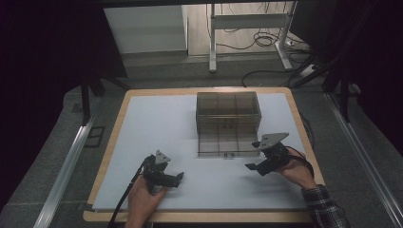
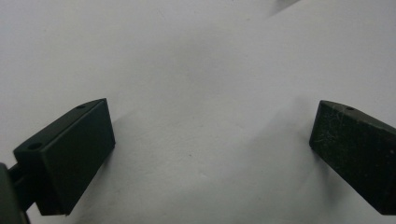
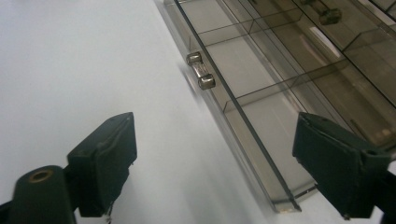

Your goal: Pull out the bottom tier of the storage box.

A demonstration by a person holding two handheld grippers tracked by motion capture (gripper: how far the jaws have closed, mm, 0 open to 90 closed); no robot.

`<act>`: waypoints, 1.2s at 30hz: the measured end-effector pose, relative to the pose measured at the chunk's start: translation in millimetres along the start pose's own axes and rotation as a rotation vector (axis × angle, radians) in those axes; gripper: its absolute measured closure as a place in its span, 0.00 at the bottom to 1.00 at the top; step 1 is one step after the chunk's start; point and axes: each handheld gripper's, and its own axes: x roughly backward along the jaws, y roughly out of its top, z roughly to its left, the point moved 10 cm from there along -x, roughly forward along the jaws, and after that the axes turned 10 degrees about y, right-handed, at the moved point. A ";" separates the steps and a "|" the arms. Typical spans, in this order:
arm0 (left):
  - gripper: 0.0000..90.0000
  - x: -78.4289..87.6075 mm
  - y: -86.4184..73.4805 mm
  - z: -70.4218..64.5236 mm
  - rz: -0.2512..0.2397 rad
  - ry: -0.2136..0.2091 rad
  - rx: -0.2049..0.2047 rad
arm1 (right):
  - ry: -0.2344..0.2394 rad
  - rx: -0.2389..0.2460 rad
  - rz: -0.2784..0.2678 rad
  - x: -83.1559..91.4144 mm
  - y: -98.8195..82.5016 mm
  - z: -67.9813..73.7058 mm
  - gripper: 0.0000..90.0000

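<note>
A smoky clear drawer box (image 1: 228, 107) stands at the back middle of the white mat (image 1: 157, 128). Its bottom drawer (image 1: 211, 146) is pulled out toward me, with a small metal handle (image 1: 228, 155) on the front. In the right gripper view the drawer's front wall (image 3: 236, 109) and handle (image 3: 201, 71) run diagonally, and its divided compartments look empty. My right gripper (image 1: 253, 155) (image 3: 215, 154) is open beside the drawer's front right corner, one jaw over the mat and one over the drawer. My left gripper (image 1: 179, 179) (image 2: 212, 140) is open over bare mat, left of the drawer.
The mat lies on a wooden table (image 1: 111, 137) whose edge shows all round. A second small metal handle (image 3: 329, 16) shows higher on the box front. Beyond the table are desk legs (image 1: 212, 42) and cables (image 1: 261, 40) on the floor.
</note>
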 end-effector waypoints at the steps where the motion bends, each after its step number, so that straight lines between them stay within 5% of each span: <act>1: 0.00 0.0 0.0 0.0 0.000 0.000 0.000 | -0.002 -0.002 0.000 0.2 -0.4 1.3 0.13; 36: 0.00 0.0 0.1 0.0 -0.001 0.000 0.000 | -0.014 -0.069 -0.021 -0.9 -42.8 36.6 0.02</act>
